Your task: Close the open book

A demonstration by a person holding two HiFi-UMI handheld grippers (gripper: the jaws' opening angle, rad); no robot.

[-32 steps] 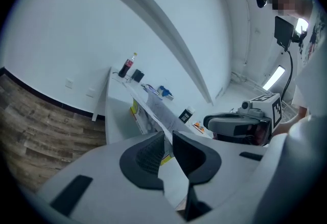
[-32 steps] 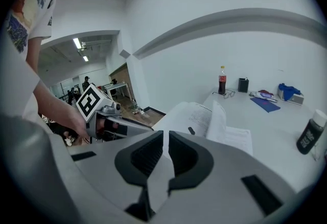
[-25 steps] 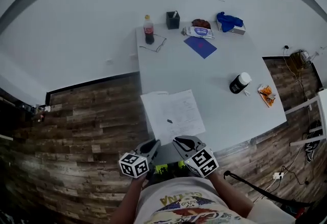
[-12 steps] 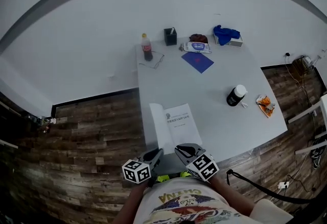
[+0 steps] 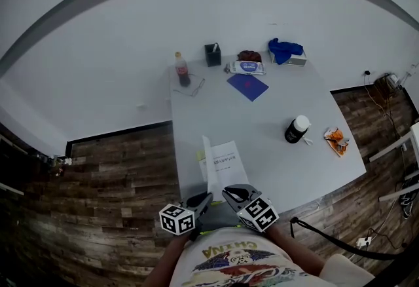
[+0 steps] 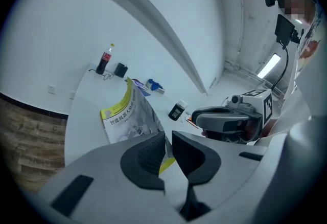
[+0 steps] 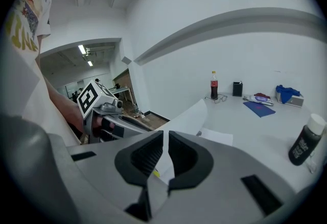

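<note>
One book (image 5: 221, 162) stood half-closed on the table (image 5: 275, 115). The left gripper (image 6: 168, 143) pinched its yellow-edged cover; the right gripper (image 7: 166, 141) pinched a white page.

We hold the left gripper (image 5: 207, 198) and the right gripper (image 5: 227, 191) side by side, forearms drawn in, both tipped slightly downward, each with jaws pinched on the book (image 5: 226, 162).

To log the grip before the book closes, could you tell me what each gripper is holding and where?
The left gripper pinches the book by its raised cover's near edge; the right gripper pinches the near edge of its white page.
</note>
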